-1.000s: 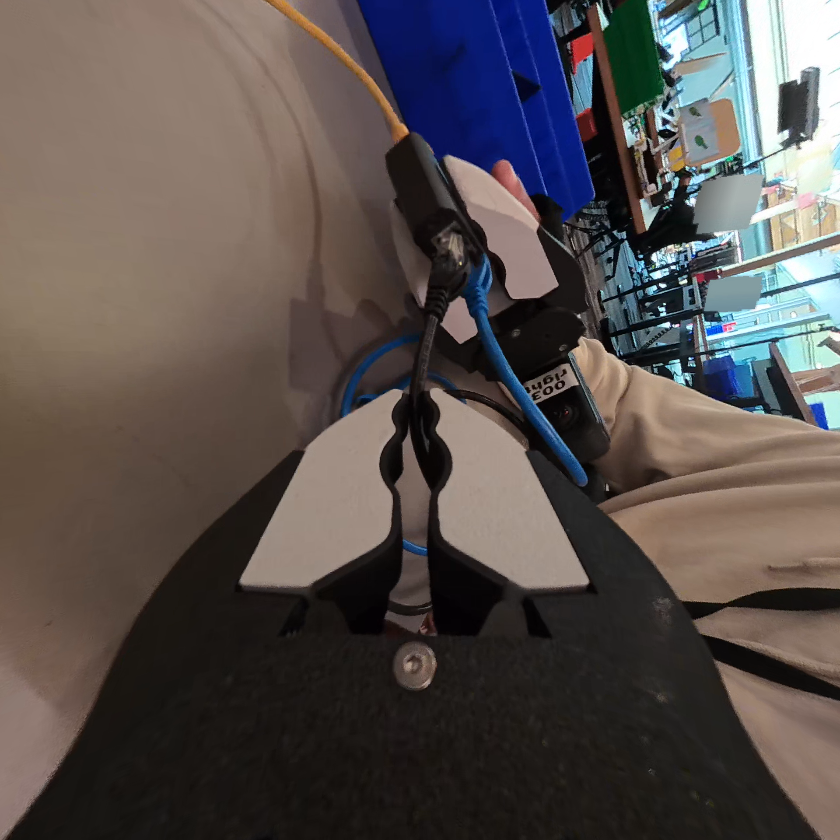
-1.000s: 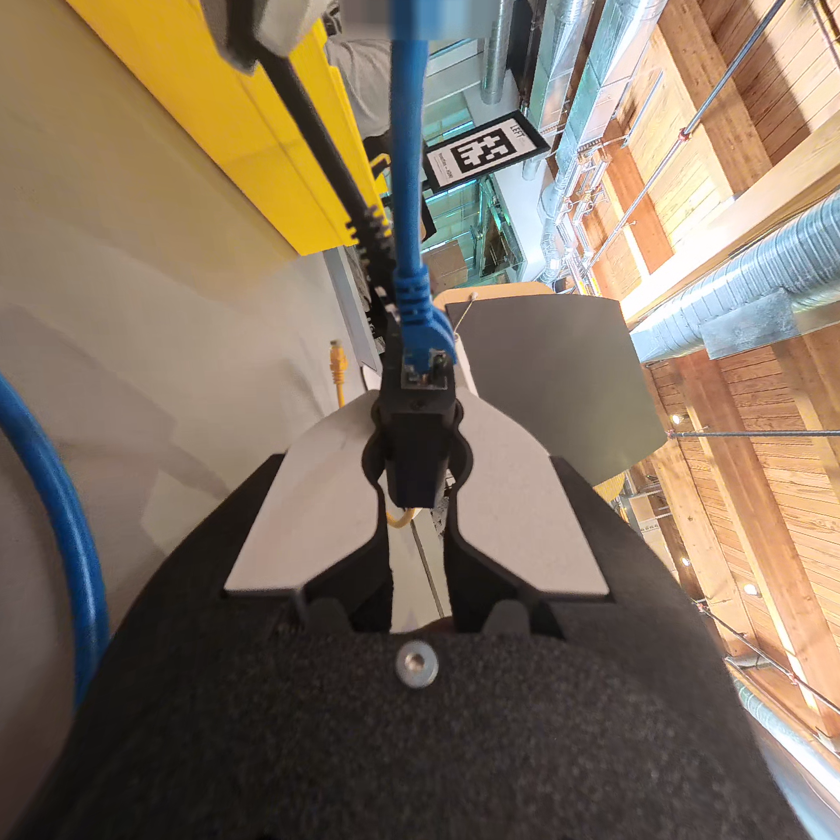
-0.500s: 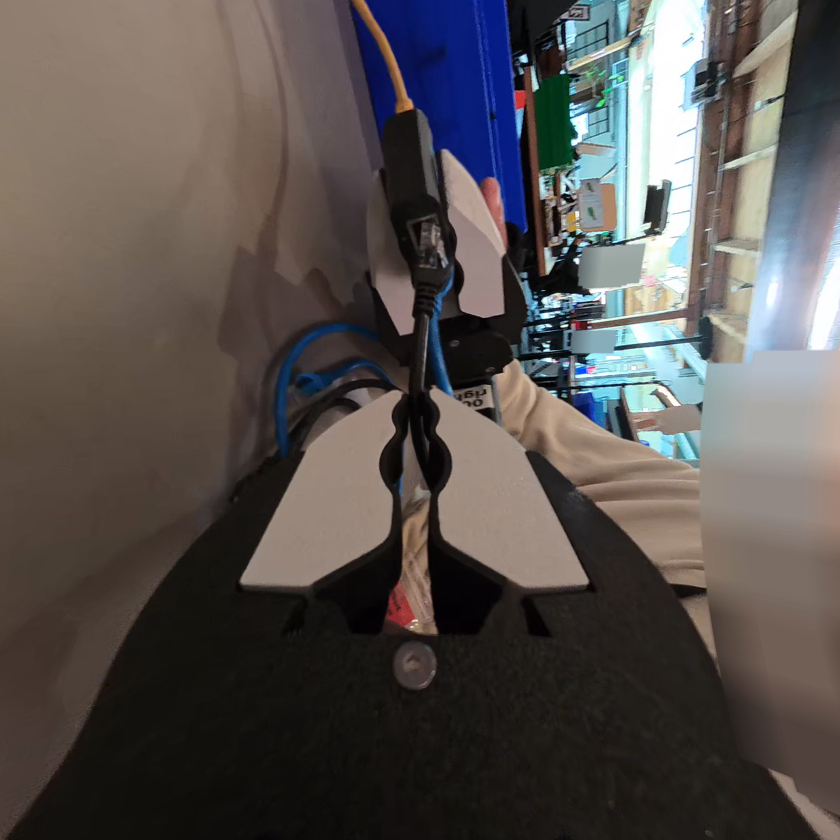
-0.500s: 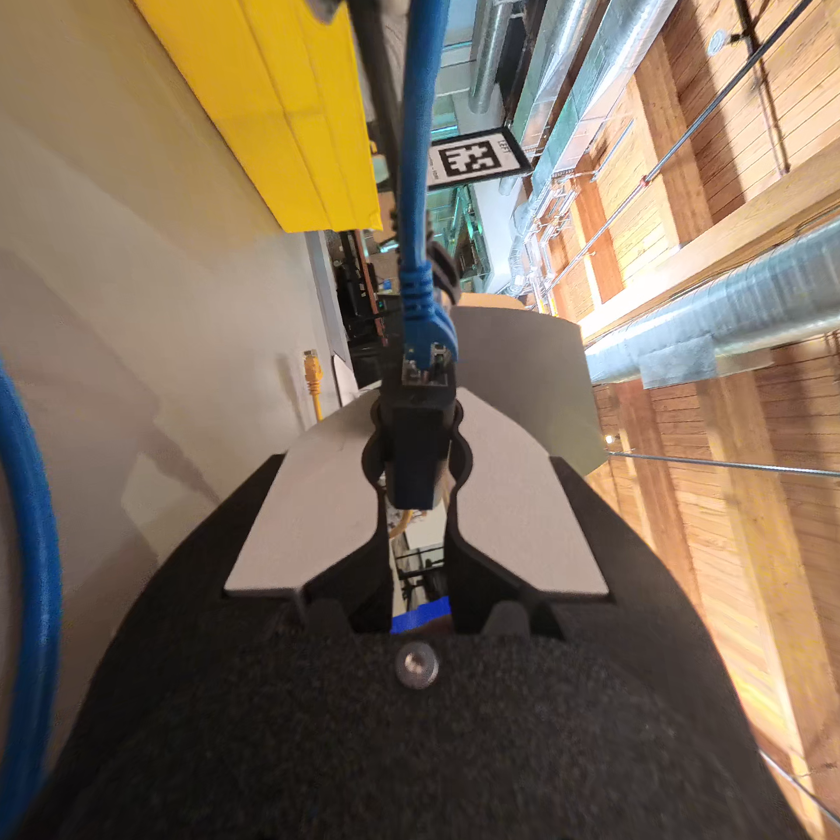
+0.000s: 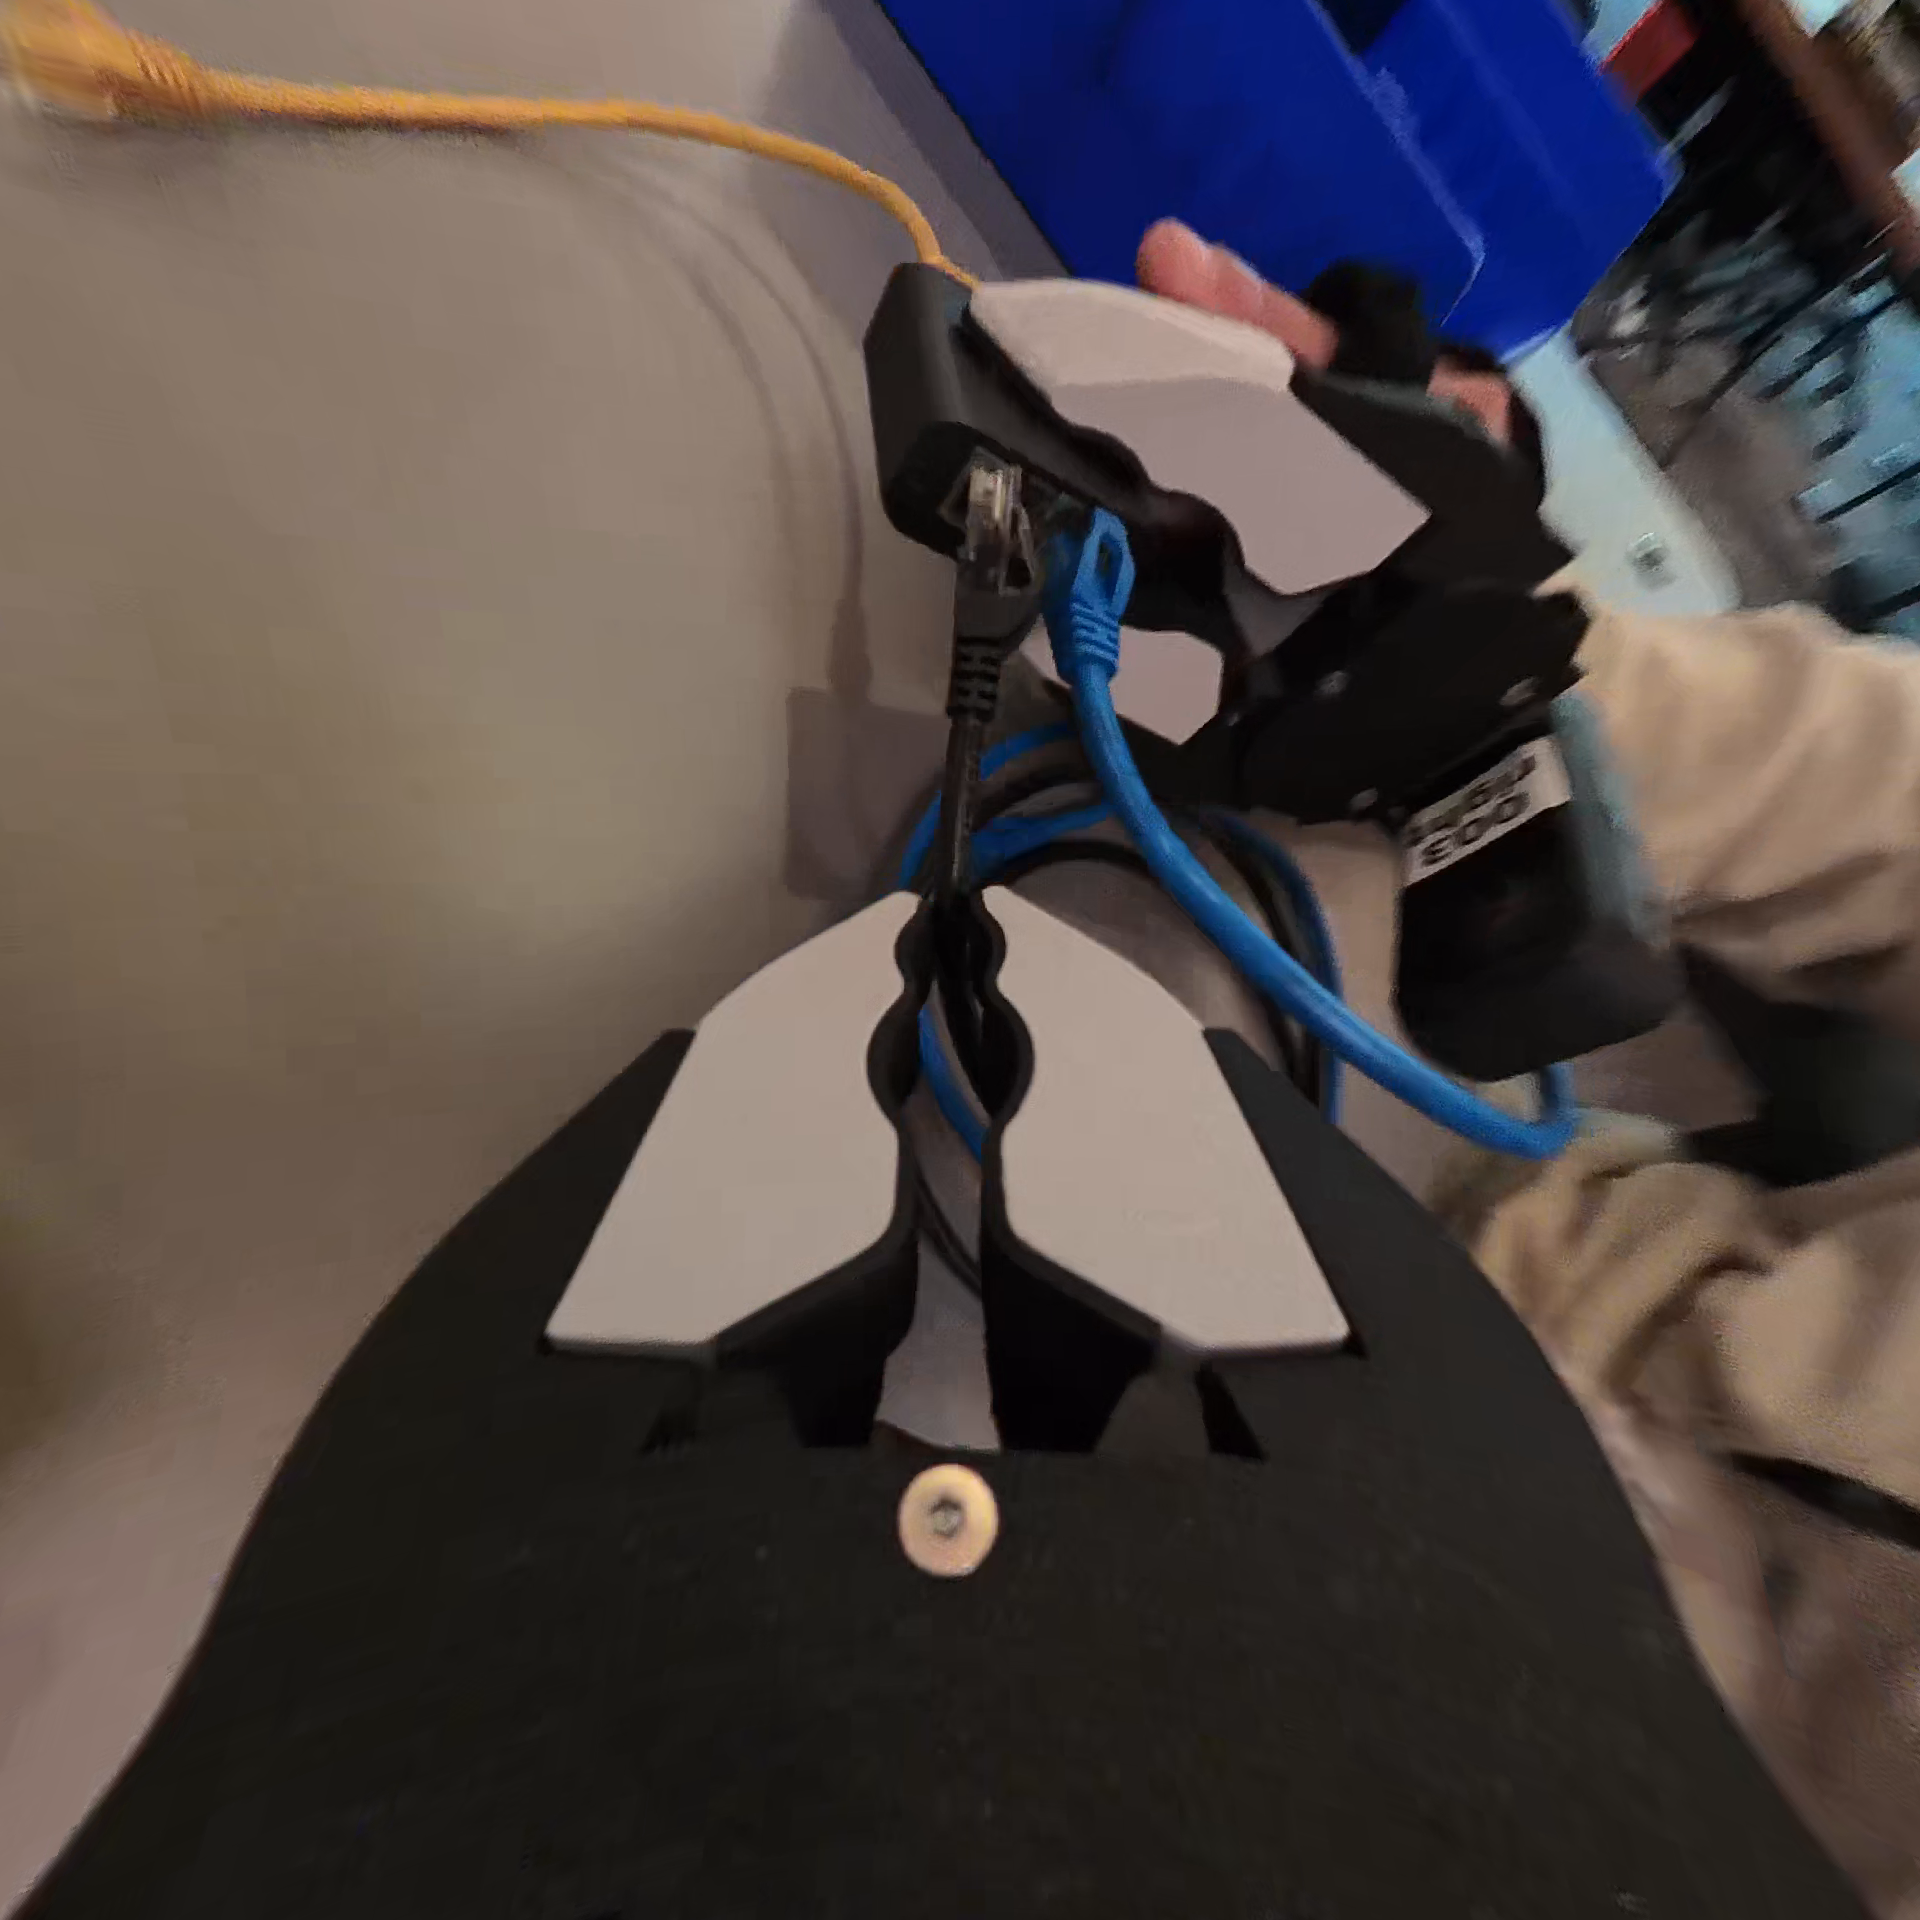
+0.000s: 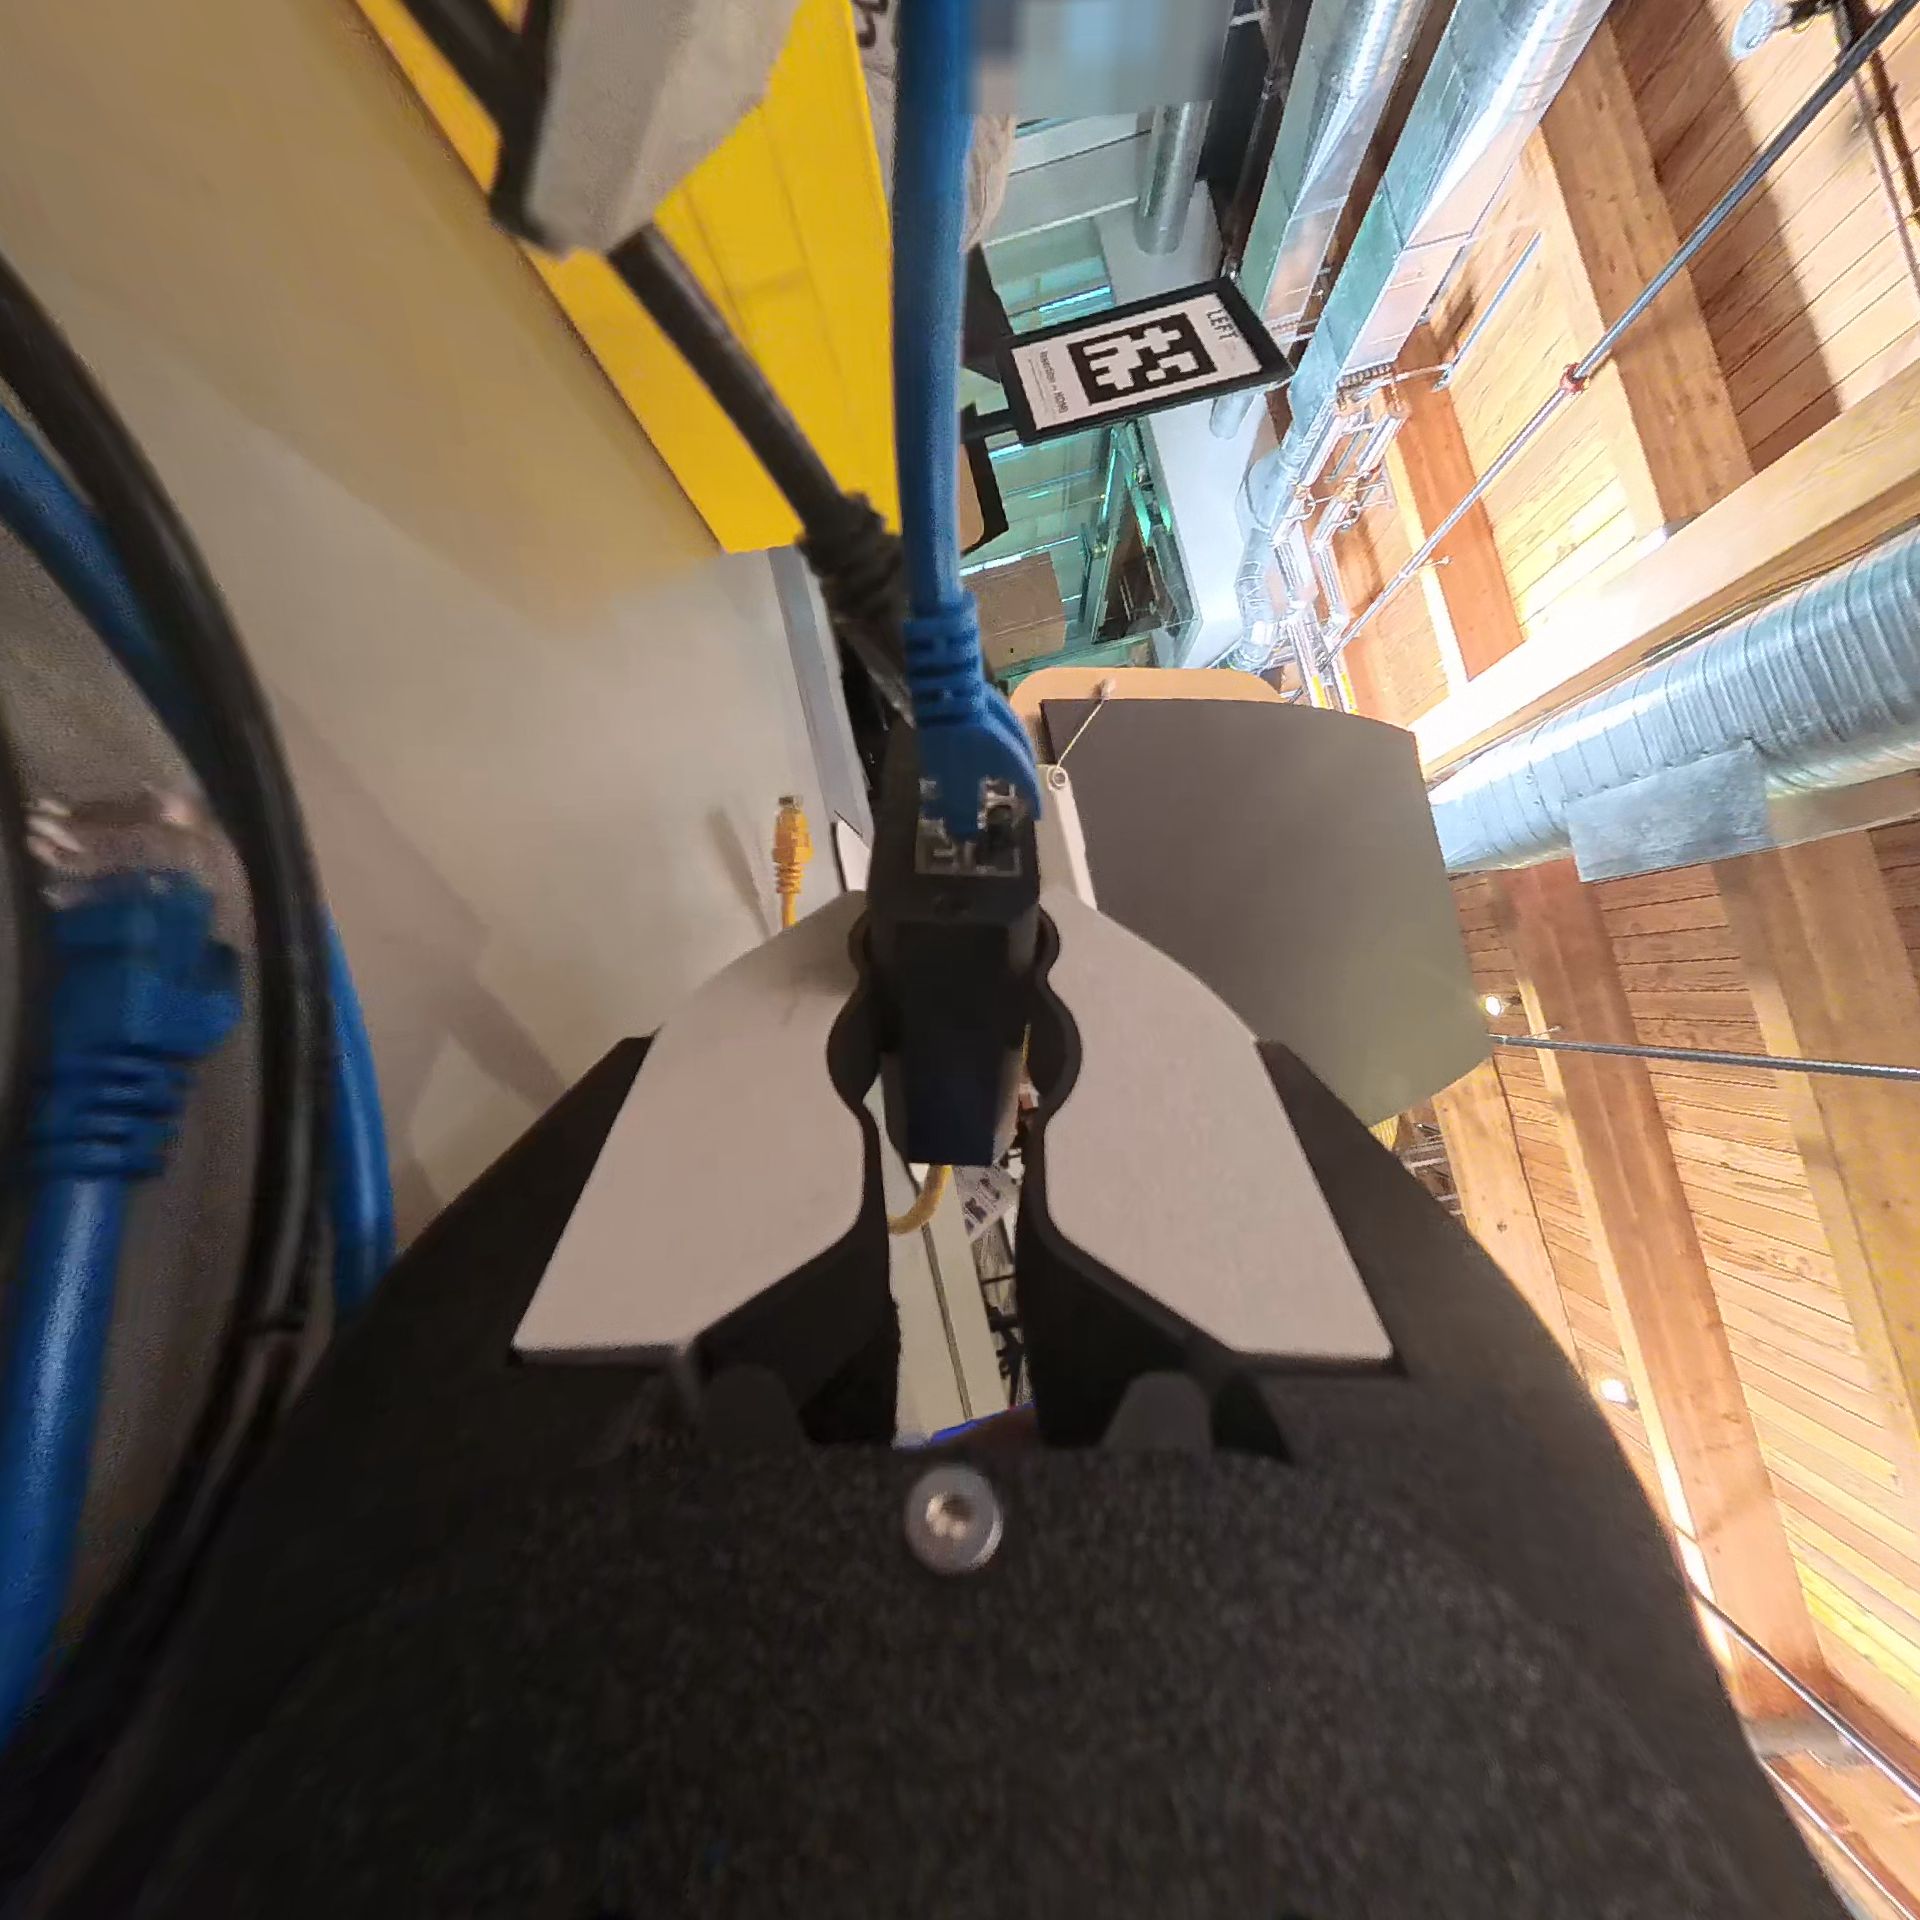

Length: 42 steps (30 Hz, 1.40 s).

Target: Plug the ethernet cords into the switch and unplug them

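Left wrist view: the left gripper (image 5: 951, 920) is closed on the black cord (image 5: 961, 769), whose plug meets the switch (image 5: 940, 416) at 12 o'clock. The blue cord (image 5: 1143, 821) is seated beside it.

Right wrist view: the switch (image 6: 956, 966) is clamped by the right gripper (image 6: 956, 935); the blue cord (image 6: 930, 416) is plugged in at 12 o'clock, and the yellow cord (image 6: 792, 847) is seen at 11 o'clock.
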### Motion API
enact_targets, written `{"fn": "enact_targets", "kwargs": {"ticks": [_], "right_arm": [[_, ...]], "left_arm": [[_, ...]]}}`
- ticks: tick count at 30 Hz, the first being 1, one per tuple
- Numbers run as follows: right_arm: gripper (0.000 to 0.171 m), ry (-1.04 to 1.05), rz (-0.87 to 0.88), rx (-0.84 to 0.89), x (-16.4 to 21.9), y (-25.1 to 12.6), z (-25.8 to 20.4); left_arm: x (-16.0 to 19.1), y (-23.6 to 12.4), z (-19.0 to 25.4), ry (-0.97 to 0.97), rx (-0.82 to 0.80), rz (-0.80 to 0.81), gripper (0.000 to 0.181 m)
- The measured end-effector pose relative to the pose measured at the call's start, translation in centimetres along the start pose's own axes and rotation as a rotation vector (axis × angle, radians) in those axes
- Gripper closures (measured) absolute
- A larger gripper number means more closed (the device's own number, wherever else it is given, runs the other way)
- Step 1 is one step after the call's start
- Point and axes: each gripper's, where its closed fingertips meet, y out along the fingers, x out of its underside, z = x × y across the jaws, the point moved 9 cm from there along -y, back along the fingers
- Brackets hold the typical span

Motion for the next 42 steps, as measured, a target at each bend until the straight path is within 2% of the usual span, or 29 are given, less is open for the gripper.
{"fn": "enact_targets", "kwargs": {"ticks": [10, 14, 16, 20, 22, 26, 33, 42], "right_arm": [[0.148, 0.0, 0.009, -0.073, -0.4, 0.0, -0.8], [0.148, -0.008, 0.003, -0.093, -0.4, 0.0, -1.1], [0.148, -0.042, 0.008, -0.083, -0.4, 0.0, -1.2], [0.147, -0.04, 0.009, -0.057, -0.3, 0.1, -0.9], [0.147, -0.055, 0.011, -0.046, -0.1, 0.0, -0.8], [0.148, -0.062, 0.042, -0.012, -0.5, -0.2, -0.6], [0.148, -0.078, 0.049, 0.026, -0.4, -0.4, -0.2], [0.148, -0.094, 0.057, 0.008, -0.5, -0.5, -0.5]], "left_arm": [[0.4, 2.5, 1.2, 0.613, -0.489, 0.118, 0.175], [0.7, 3.0, 1.4, 0.733, -0.564, 0.061, 0.176], [0.5, 2.9, 1.4, 0.662, -0.513, 0.028, 0.176], [-0.4, 1.9, 1.2, 0.316, -0.212, -0.026, 0.176], [-0.9, 1.4, 0.8, 0.19, -0.123, -0.042, 0.176], [-1.2, 1.4, 0.1, 0.026, 0.039, -0.103, 0.177], [-1.9, 1.4, -0.7, -0.208, 0.276, -0.106, 0.177], [-2.2, 1.5, -1.1, -0.232, 0.277, -0.154, 0.177]]}}
